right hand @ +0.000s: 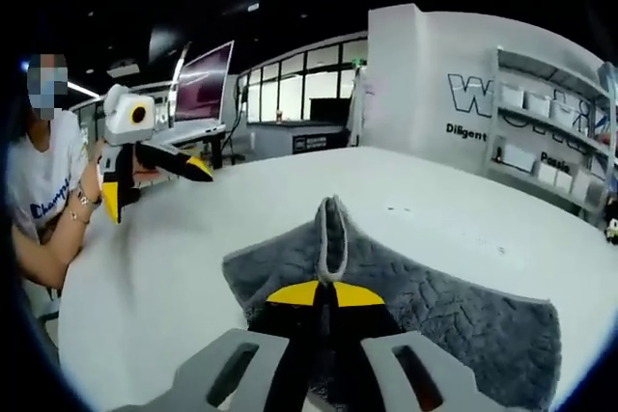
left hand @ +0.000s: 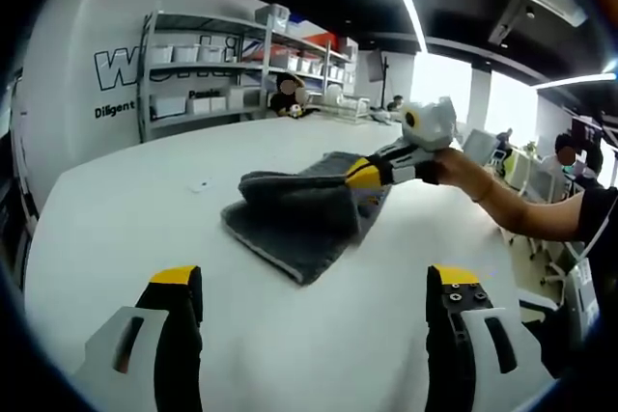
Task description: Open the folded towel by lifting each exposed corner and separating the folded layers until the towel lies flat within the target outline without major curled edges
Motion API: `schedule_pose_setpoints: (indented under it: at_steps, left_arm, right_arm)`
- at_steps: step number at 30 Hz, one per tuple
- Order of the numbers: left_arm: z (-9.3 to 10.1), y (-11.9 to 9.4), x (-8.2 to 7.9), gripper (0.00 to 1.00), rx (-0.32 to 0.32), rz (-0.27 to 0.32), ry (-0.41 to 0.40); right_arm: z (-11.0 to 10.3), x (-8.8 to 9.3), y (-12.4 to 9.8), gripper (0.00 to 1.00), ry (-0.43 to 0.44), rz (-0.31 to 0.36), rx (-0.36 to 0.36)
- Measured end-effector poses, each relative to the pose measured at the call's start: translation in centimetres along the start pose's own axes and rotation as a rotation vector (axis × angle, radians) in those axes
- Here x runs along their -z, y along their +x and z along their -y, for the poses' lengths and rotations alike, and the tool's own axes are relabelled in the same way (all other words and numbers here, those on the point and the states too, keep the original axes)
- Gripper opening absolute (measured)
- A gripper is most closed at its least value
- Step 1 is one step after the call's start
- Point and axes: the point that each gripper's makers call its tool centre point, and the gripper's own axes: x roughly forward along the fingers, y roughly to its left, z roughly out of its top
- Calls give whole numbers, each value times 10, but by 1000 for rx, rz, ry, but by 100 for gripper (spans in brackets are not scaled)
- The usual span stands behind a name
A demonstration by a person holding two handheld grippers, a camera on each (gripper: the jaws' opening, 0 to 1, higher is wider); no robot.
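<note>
White tabletop (left hand: 145, 209) fills the lower half of both views, with an office behind it: metal shelving with white bins (left hand: 208, 69) at the upper left of the left gripper view, against a white wall with dark lettering (right hand: 483, 103) that also shows at the upper right of the right gripper view.

At the centre of the left gripper view lies the grey, textured folded towel (left hand: 299, 219), partly raised along its right side. The right gripper (left hand: 362, 173) comes in from the right edge of that frame, its yellow-tipped jaws pressed together on a lifted fold of the towel, held by a person's hand (left hand: 454, 169).

In the right gripper view the same jaws meet at lower centre, pinching a ridge of the towel (right hand: 463, 315) that stands up just above them; the rest spreads toward the lower right.

The left gripper (left hand: 314, 282) hovers at the bottom of its own view, jaws spread wide apart with bare table between them, apparently short of the towel's near edge. It also appears at the upper left of the right gripper view (right hand: 154, 176), jaws parted.
</note>
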Motion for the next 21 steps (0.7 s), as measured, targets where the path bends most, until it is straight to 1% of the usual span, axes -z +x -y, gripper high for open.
schedule_pose_setpoints:
  at_steps: [2,8,18,21]
  left_arm:
    - [-1,0,0,95,0,0,-1]
    - [-1,0,0,95,0,1,0]
    - [1,0,-2,95,5,-2,13]
    - [1,0,-2,95,8,-5,15]
  right_arm:
    - [6,-3,-8,0,-1,9,23]
    - [18,0,-26,0,-38,-20,87]
    - [52,0,-58,0,-35,-23,188]
    - [62,3,-68,0,-23,-23,218]
